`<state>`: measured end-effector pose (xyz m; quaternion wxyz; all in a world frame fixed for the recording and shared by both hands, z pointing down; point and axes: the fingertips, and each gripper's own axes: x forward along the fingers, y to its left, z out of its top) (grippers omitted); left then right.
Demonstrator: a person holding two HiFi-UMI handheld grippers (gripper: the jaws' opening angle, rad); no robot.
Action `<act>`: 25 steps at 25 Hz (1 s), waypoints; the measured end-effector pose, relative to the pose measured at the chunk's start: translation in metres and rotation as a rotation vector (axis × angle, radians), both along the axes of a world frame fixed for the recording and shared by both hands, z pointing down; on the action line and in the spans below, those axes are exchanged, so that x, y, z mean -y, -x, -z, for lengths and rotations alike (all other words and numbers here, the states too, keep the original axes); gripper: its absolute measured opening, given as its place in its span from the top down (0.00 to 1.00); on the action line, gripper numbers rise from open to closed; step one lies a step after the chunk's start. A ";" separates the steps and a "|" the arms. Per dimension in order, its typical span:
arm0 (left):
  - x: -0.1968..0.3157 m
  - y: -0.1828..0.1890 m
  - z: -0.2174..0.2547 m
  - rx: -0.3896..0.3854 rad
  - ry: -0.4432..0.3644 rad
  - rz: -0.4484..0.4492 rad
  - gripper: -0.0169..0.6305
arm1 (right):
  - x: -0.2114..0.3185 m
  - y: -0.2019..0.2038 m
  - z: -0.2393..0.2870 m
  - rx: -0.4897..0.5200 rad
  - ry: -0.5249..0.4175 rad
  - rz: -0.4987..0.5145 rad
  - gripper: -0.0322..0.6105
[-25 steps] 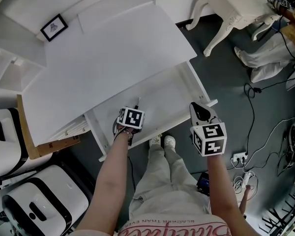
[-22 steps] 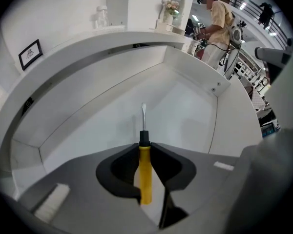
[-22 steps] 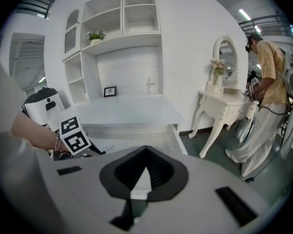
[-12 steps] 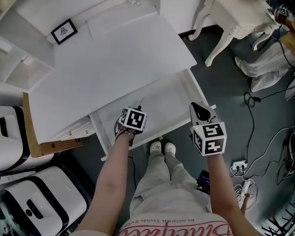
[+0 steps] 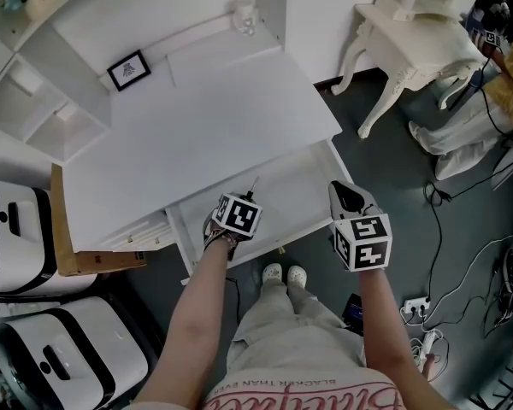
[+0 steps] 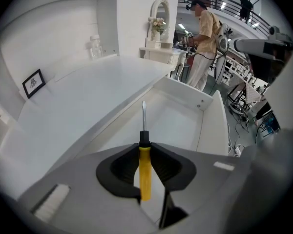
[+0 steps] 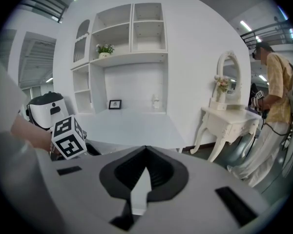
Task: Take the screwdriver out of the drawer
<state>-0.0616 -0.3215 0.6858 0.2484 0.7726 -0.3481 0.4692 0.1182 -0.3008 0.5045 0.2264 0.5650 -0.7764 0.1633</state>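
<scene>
The screwdriver (image 6: pixel 145 172) has a yellow handle, a black collar and a thin metal shaft. My left gripper (image 6: pixel 145 149) is shut on the handle, and the shaft points out over the open white drawer (image 6: pixel 207 128). From the head view, the left gripper (image 5: pixel 244 202) hangs above the drawer's (image 5: pixel 345 166) front left part, with the screwdriver's (image 5: pixel 254 184) shaft sticking out ahead of it. My right gripper (image 5: pixel 350 200) floats over the drawer's right front corner, its jaws together with nothing between them. In its own view the right gripper (image 7: pixel 146 149) faces the desk and shelves.
The white desk top (image 5: pixel 197 118) carries a small framed picture (image 5: pixel 128 71) and a glass bottle (image 5: pixel 244 15). An ornate white side table (image 5: pixel 410 32) stands at the right, white machines (image 5: pixel 17 237) and cardboard (image 5: pixel 64 229) at the left. Cables and a power strip (image 5: pixel 415 301) lie on the floor. A person (image 6: pixel 205 33) stands beyond.
Both grippers have risen. The left one has carried the screwdriver up out of the drawer, still clamped. The head view has tilted to show more of the shelves.
</scene>
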 end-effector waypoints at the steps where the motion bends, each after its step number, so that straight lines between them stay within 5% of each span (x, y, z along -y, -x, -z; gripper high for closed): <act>1: 0.001 -0.001 0.004 0.001 -0.011 -0.006 0.85 | 0.001 0.001 0.003 0.001 -0.007 0.001 0.94; 25: 0.035 0.006 0.122 -0.118 -0.251 0.087 0.85 | 0.023 0.020 0.093 0.020 -0.209 0.033 0.94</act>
